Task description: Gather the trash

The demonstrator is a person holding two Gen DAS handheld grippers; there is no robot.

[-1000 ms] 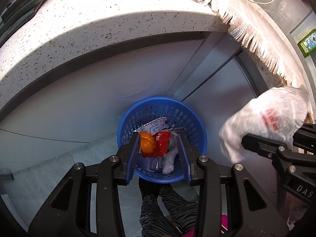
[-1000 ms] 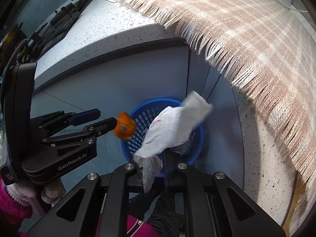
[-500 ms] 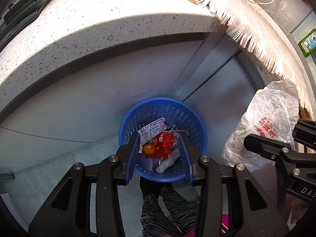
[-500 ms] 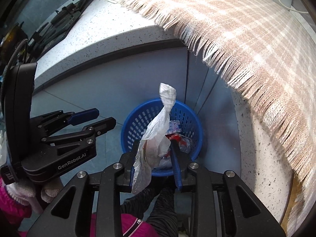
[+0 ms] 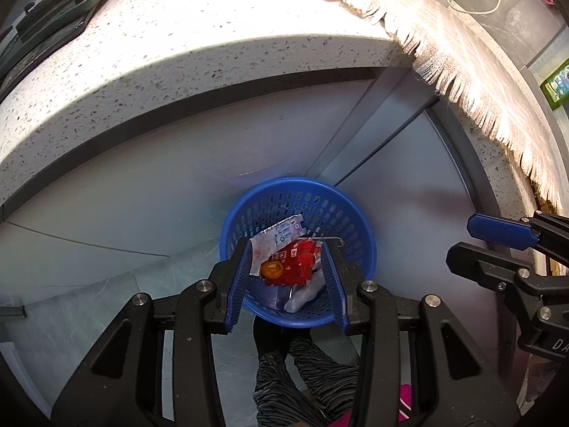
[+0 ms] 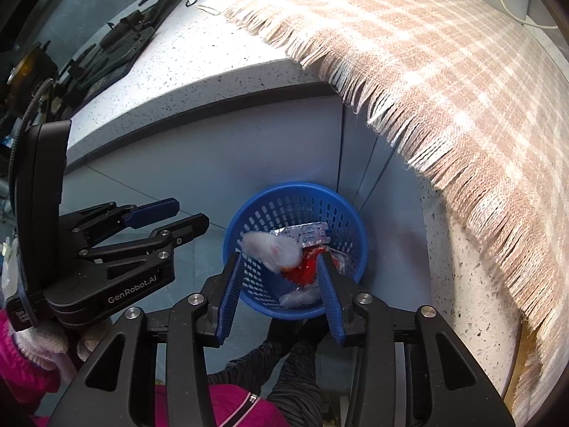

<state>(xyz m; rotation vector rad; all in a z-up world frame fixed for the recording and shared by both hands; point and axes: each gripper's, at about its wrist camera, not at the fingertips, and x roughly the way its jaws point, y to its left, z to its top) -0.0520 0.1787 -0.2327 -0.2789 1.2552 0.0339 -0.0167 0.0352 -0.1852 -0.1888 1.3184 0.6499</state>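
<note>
White bag released, now in blue basket; both tools spread, empty.

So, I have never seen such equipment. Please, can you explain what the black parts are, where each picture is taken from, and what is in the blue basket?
No robot here: a person holds one hand tool in each hand, and each carries a fisheye camera looking forward along its two fingers. So each picture shows its own tool at the bottom.

In the left camera's picture, the left tool is open and empty; the right tool shows at the edge. In the right camera's picture, the right tool is open too.

Below both stands a blue basket on the floor, against grey cabinets under a speckled counter with a fringed checked cloth. Inside lie a red wrapper, an orange piece, a printed packet. A blurred white plastic bag appears to be dropping in.
</note>
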